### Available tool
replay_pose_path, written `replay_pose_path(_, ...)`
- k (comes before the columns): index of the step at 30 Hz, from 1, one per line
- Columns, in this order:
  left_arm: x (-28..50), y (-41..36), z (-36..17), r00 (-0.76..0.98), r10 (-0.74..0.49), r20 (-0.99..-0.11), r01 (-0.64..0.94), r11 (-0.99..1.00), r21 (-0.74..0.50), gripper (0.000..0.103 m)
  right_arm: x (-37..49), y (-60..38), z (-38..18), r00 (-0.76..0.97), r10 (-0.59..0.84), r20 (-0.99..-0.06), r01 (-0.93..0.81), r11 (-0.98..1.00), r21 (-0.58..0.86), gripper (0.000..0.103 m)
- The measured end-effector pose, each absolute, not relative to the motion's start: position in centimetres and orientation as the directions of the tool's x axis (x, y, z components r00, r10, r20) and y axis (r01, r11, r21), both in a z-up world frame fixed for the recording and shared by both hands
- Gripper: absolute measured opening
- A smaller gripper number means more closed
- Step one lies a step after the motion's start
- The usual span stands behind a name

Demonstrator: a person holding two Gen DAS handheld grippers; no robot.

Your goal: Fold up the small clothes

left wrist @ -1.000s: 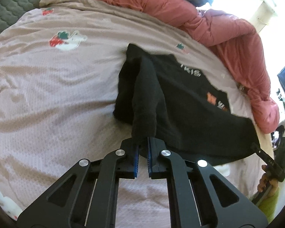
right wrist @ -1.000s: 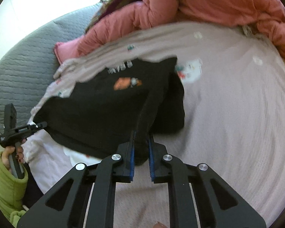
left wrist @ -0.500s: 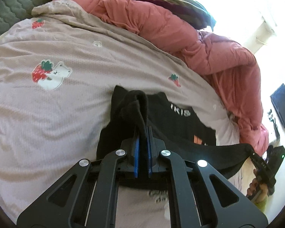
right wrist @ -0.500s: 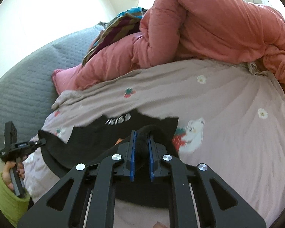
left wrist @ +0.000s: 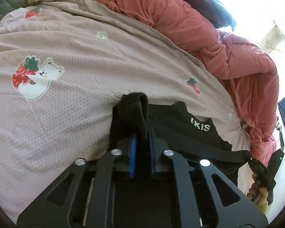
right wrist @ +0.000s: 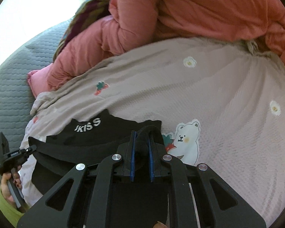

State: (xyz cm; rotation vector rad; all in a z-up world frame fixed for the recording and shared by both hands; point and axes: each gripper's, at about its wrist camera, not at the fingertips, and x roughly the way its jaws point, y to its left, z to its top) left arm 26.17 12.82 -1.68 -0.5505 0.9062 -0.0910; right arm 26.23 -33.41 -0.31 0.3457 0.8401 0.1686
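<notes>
Both grippers pinch the black sweatshirt (left wrist: pixel 182 133): left gripper (left wrist: pixel 141 133), its jaws just easing apart, and right gripper (right wrist: pixel 141 138), over the bear-print sheet (left wrist: pixel 76 87).

Garment (left wrist: pixel 180 133) on bedspread (left wrist: pixel 85 57)

White capital letters stood on the black garment (right wrist: pixel 96 133) lying on the bed. In the right wrist view they read "UKISS", the first letter partly hidden in a fold. In the left wrist view only "IKIS" (left wrist: pixel 200 126) showed. Small white marks on the far gripper's body were too tiny to read.
</notes>
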Motion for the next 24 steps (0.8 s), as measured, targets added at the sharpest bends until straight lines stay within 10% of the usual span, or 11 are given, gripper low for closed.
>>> replay_pose_path(4, 26.5, 14.2, -2.1, 0.645, -0.307, -0.7, -0.166, 0.838, -0.52, 0.026, 27.0, -33.6, -1.1, 0.658, 0.268, -0.704, 0.012, 0.931, 0.366, 0.018)
replay_pose_path(7, 26.4, 14.9, -2.1, 0.665, -0.311, -0.679, -0.173, 0.82, -0.545, 0.028, 27.2, -34.1, -1.0, 0.679, 0.246, -0.692, 0.035, 0.93, 0.365, 0.051)
replay_pose_path(24, 21.5, 15.0, -0.9, 0.759, -0.126, -0.639, -0.175, 0.906, -0.386, 0.03, 21.5, -23.0, -0.3, 0.65, 0.232, -0.724, -0.308, 0.951, 0.029, 0.053)
